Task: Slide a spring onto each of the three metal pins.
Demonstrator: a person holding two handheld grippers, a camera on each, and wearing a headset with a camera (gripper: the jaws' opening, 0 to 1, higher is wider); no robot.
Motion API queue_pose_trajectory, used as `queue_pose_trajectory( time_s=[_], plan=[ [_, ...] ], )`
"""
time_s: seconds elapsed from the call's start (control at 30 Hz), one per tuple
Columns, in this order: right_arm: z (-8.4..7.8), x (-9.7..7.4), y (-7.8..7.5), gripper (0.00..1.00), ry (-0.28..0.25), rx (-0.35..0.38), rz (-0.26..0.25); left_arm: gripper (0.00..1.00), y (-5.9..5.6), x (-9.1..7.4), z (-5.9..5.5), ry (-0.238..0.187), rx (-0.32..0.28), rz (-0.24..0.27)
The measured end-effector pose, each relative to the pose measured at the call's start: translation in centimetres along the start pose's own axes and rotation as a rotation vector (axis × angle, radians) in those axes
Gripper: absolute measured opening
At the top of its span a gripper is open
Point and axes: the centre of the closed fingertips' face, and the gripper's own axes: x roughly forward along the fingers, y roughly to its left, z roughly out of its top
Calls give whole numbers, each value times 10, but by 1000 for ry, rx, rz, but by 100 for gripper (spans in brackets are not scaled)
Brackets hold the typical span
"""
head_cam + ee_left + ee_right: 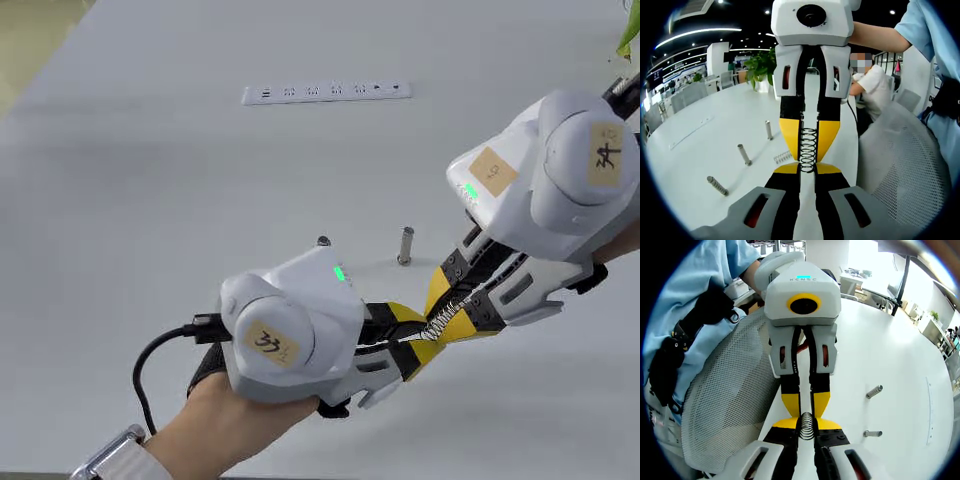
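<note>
A small coil spring (440,322) hangs above the table, caught between the yellow tips of both grippers, which meet nose to nose. My right gripper (456,308) is shut along the spring's length; in the left gripper view the spring (808,147) lies between the right gripper's yellow fingers (789,135). My left gripper (807,168) pinches the spring's near end. In the right gripper view the spring (806,426) shows end-on at my right gripper (806,424). Two bare pins (769,130) (744,154) stand on the table. A third pin (717,186) carries a spring.
A loose spring (782,157) lies on the white table (150,200) near the pins. A white power strip (327,92) lies at the far side. A mesh chair back (730,405) and a person in a blue shirt (705,270) are close by.
</note>
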Motion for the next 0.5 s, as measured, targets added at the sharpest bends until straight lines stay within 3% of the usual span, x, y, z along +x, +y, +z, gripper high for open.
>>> queue_pose_trajectory(
  time_s=[0.5],
  plan=[
    [0,2,1,7,8,2,7,7,0,0,-2,-15,-24,1]
  ],
)
